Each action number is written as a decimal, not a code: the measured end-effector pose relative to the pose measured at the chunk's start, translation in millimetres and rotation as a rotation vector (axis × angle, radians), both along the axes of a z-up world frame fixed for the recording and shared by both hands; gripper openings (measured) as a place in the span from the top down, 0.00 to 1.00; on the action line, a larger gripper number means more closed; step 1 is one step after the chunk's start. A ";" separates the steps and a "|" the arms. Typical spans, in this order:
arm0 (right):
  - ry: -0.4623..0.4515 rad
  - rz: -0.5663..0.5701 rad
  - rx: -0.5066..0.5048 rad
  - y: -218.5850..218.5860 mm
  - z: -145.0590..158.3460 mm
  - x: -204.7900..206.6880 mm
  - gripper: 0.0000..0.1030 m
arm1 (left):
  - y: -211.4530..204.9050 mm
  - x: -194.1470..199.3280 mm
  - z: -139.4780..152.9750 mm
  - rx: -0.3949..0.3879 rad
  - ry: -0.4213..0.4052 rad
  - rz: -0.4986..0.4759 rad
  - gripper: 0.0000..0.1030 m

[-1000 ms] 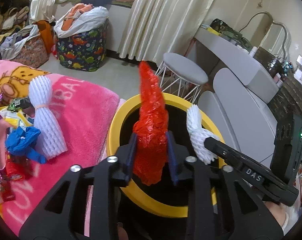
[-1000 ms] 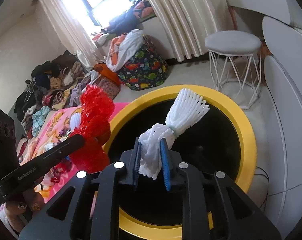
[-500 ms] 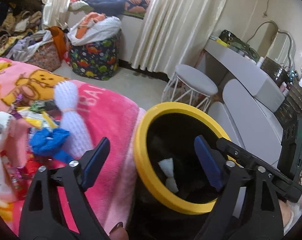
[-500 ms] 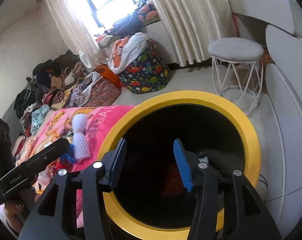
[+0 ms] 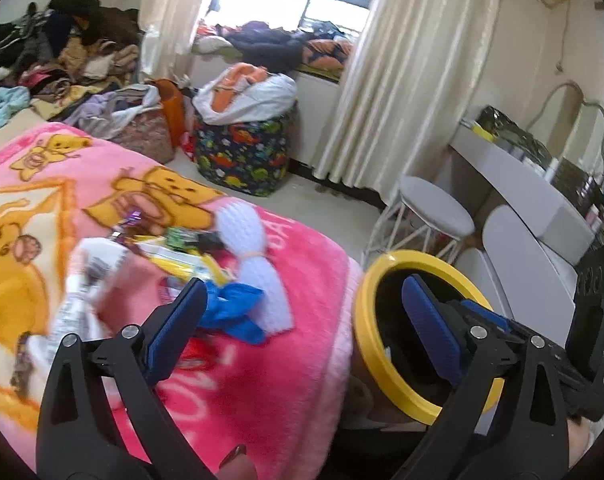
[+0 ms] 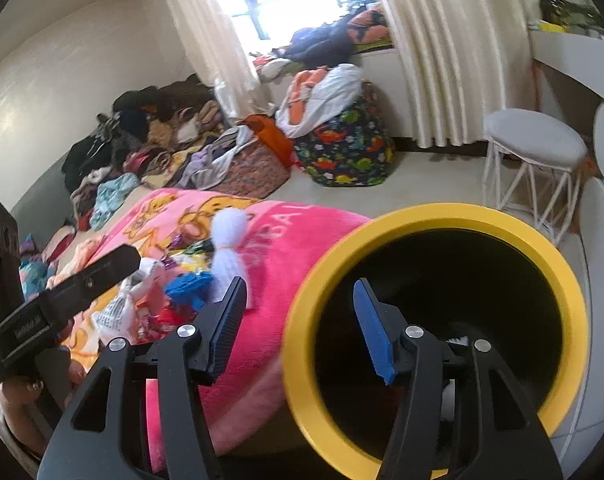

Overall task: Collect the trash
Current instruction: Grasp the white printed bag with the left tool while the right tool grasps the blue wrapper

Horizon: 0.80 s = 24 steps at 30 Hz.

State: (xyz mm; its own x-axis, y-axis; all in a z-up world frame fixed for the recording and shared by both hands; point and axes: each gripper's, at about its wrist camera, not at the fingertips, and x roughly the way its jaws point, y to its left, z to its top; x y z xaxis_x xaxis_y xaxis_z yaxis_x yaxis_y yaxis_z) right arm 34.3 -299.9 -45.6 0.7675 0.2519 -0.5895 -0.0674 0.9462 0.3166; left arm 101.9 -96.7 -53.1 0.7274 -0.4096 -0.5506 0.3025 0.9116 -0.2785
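A yellow-rimmed black bin [image 5: 363,332] [image 6: 441,216] stands at the edge of a pink blanket [image 5: 282,360] [image 6: 286,236]. On the blanket lies a pile of trash: a white foam net [image 5: 258,256] [image 6: 228,244], a blue wrapper [image 5: 234,308] [image 6: 188,284], yellow packets [image 5: 182,260] and a crumpled printed paper [image 5: 82,292]. My left gripper [image 5: 302,316] is open and empty, between the pile and the bin. My right gripper [image 6: 298,324] is open and empty, over the bin's left rim. A bit of white shows inside the bin [image 6: 457,338].
A white stool [image 5: 433,208] [image 6: 535,140] stands behind the bin. A dinosaur-print laundry bag [image 5: 242,152] [image 6: 345,148] and heaps of clothes [image 6: 150,136] sit by the window wall. A grey desk [image 5: 521,184] is at the right.
Both grippers opened and dropped the red bag and the white foam net into the bin. Both have since swung left, toward the trash pile on the blanket.
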 end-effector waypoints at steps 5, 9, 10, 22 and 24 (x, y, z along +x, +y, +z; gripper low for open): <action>-0.004 0.058 -0.019 23.0 3.2 11.1 0.47 | 26.7 -1.1 4.4 -0.006 -0.018 0.059 0.12; -0.007 0.094 -0.035 39.3 4.2 20.0 0.47 | 44.4 -3.7 5.1 -0.009 -0.024 0.100 0.12; -0.007 0.105 -0.039 43.6 4.7 23.1 0.47 | 48.3 -3.6 5.4 -0.009 -0.024 0.108 0.12; 0.015 0.199 -0.074 83.2 -3.0 48.5 0.47 | 99.4 -6.1 -2.6 -0.017 -0.003 0.210 0.12; 0.020 0.221 -0.076 87.9 -5.8 50.7 0.47 | 105.6 -6.6 -5.2 -0.015 0.002 0.226 0.12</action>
State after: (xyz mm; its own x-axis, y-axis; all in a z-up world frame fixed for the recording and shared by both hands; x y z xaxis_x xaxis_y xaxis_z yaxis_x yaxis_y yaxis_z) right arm 85.0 -211.9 -51.4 0.6866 0.3670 -0.6276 -0.2703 0.9302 0.2483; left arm 95.3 8.8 -58.3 0.8005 -0.2443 -0.5474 0.0903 0.9519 -0.2927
